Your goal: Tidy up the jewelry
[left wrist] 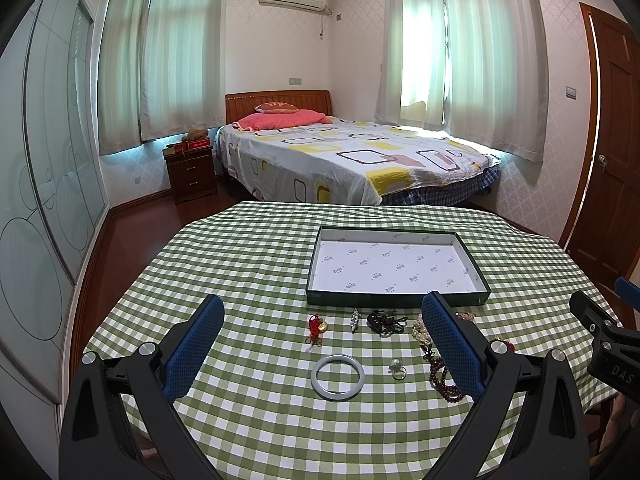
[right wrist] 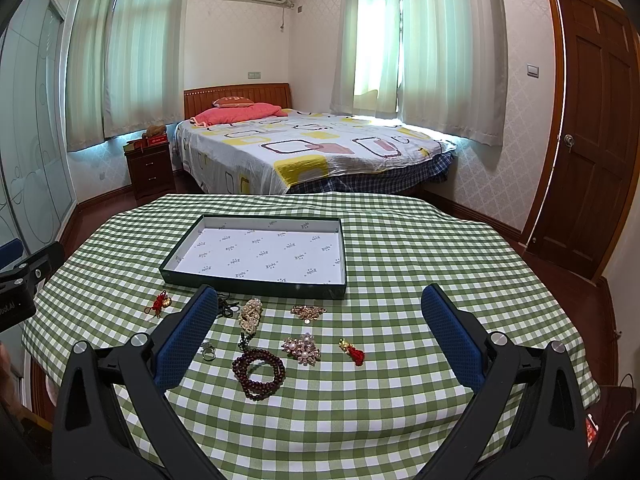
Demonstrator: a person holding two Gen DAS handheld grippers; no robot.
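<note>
Both grippers hang low over the surface (left wrist: pixel 248 248), level, fingers wide apart and holding nothing: left gripper (left wrist: pixel 324 316), right gripper (right wrist: pixel 320 304). The tray (right wrist: pixel 176 258) paper's tiny print is too small to read.

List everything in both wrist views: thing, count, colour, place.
tray: 1, dark green rim, white liner, mid-table, empty
bangle: 1, pale white-grey, near edge
pearl ring: 1, silver, right of bangle
bead bracelet: 1, dark red-brown, coiled
pearl strand: 1, cream, before tray
brooches: 2, gold-pink
red tassel charms: 2, either end
black cord pendant: 1
silver clip: 1
tablecloth: green-white check
bed, nightstand, door: background
left gripper: open, blue pads
right gripper: open, blue pads
</note>
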